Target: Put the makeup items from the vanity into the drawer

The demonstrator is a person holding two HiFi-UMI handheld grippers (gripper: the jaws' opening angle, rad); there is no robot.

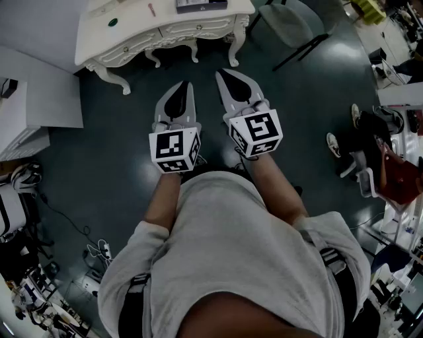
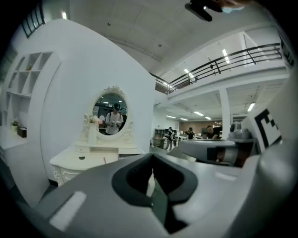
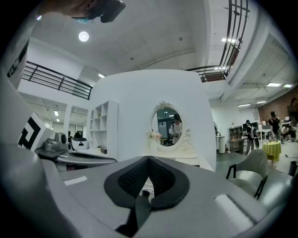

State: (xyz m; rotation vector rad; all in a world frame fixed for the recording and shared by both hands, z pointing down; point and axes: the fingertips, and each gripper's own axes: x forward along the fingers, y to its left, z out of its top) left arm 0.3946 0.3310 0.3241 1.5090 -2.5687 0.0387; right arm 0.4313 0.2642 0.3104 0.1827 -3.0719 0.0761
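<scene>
The white vanity (image 1: 125, 39) stands ahead of me at the top of the head view. On its top lie a small dark green round item (image 1: 112, 22), a thin pink stick (image 1: 151, 9) and a dark flat box (image 1: 200, 5). Its front drawers (image 1: 198, 28) look closed. My left gripper (image 1: 187, 84) and right gripper (image 1: 221, 71) are held side by side over the dark floor, short of the vanity, both shut and empty. In the left gripper view the left gripper (image 2: 152, 155) points at the vanity (image 2: 88, 158) and its oval mirror (image 2: 110, 114). In the right gripper view the right gripper (image 3: 148, 158) faces the mirror (image 3: 168, 126).
A grey chair (image 1: 291, 23) stands right of the vanity, also seen as the chair (image 3: 253, 169) in the right gripper view. A white cabinet (image 1: 33, 109) is at the left, with cables (image 1: 99, 251) on the floor. A person's shoes (image 1: 336, 146) and clutter sit at the right.
</scene>
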